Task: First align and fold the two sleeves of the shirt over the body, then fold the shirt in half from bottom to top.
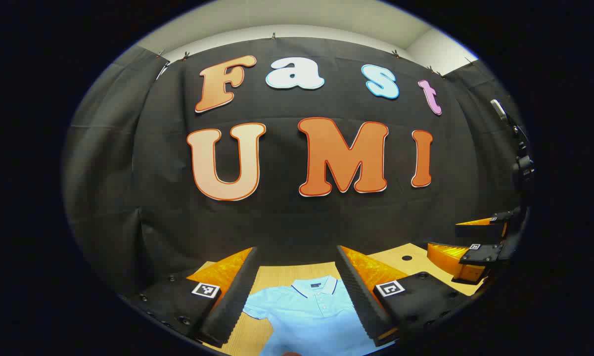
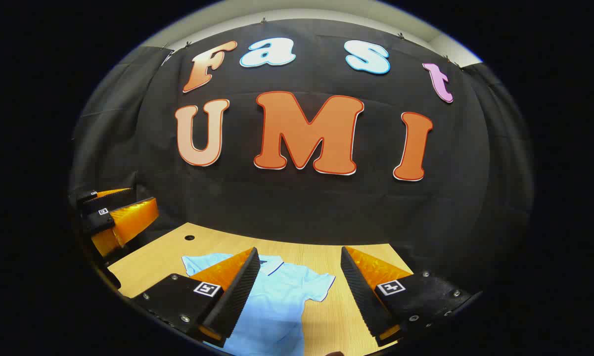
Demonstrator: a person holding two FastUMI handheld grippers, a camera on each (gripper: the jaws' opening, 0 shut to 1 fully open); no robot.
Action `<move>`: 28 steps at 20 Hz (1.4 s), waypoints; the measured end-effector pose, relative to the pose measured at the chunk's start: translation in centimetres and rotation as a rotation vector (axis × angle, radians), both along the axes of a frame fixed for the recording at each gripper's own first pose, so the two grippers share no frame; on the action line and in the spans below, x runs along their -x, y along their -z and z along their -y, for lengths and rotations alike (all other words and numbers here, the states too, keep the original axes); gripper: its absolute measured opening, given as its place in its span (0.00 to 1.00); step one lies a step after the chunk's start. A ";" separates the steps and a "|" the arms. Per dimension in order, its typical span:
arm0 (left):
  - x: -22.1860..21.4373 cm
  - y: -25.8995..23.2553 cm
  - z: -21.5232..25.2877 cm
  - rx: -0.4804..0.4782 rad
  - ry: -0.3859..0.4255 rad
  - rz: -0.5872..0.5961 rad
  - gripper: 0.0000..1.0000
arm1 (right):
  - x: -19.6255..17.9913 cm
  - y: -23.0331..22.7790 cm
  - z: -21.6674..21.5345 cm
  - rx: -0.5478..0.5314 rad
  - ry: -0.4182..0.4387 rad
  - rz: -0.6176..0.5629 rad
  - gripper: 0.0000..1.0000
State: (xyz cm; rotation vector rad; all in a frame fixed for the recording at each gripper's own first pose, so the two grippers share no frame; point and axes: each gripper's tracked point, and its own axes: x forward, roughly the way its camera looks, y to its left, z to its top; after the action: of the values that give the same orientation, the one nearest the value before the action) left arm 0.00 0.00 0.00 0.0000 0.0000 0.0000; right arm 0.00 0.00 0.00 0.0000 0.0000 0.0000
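Note:
A light blue polo shirt point(image 1: 312, 316) lies flat on the wooden table point(image 1: 282, 273), collar toward the far wall, both short sleeves spread out. My left gripper point(image 1: 297, 257) hovers open above the shirt's collar area, nothing between its fingers. In the right gripper view the same shirt point(image 2: 277, 301) lies below, its right sleeve point(image 2: 317, 287) between the fingers. My right gripper point(image 2: 297, 257) is open and holds nothing. The right gripper point(image 1: 470, 247) also shows at the far right of the left gripper view, and the left gripper point(image 2: 116, 217) at the far left of the right gripper view.
The black cloth wall rises directly behind the table's far edge. A small round hole point(image 2: 189, 238) is in the tabletop near the back left corner. Bare wood point(image 2: 336, 316) lies to the right of the shirt.

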 end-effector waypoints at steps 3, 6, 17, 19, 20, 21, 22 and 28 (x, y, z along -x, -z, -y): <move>0.0 -0.1 -0.3 0.000 0.010 0.003 0.99 | -0.2 -0.1 0.0 0.001 0.011 -0.005 0.99; 0.0 0.0 -0.7 -0.002 0.018 0.008 0.99 | -0.3 0.0 -0.1 -0.006 0.027 -0.014 0.99; -0.2 1.0 -2.0 -0.031 0.108 0.010 0.99 | -0.3 1.7 0.2 0.005 0.132 -0.095 0.99; -0.1 1.4 -2.1 -0.028 0.130 0.000 0.99 | -0.7 2.4 0.5 0.001 0.145 -0.136 0.99; 0.0 1.7 -2.2 -0.026 0.137 -0.004 0.99 | -1.0 2.9 0.7 -0.003 0.147 -0.156 0.99; 0.0 1.7 -2.3 -0.028 0.139 -0.004 0.99 | -1.6 3.4 1.0 -0.001 0.154 -0.179 0.99; -0.1 1.9 -2.5 -0.037 0.139 -0.003 0.99 | -2.2 4.3 1.6 0.003 0.168 -0.218 0.98; -1.0 2.0 -2.0 -0.099 0.090 0.004 0.99 | -7.4 9.6 2.3 -0.077 0.112 -0.399 0.96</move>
State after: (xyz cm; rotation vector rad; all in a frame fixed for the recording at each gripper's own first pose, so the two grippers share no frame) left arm 1.02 2.01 -2.05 0.0990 -0.0035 -0.0897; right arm 7.36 -2.35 -9.64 0.0768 0.3987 -0.1116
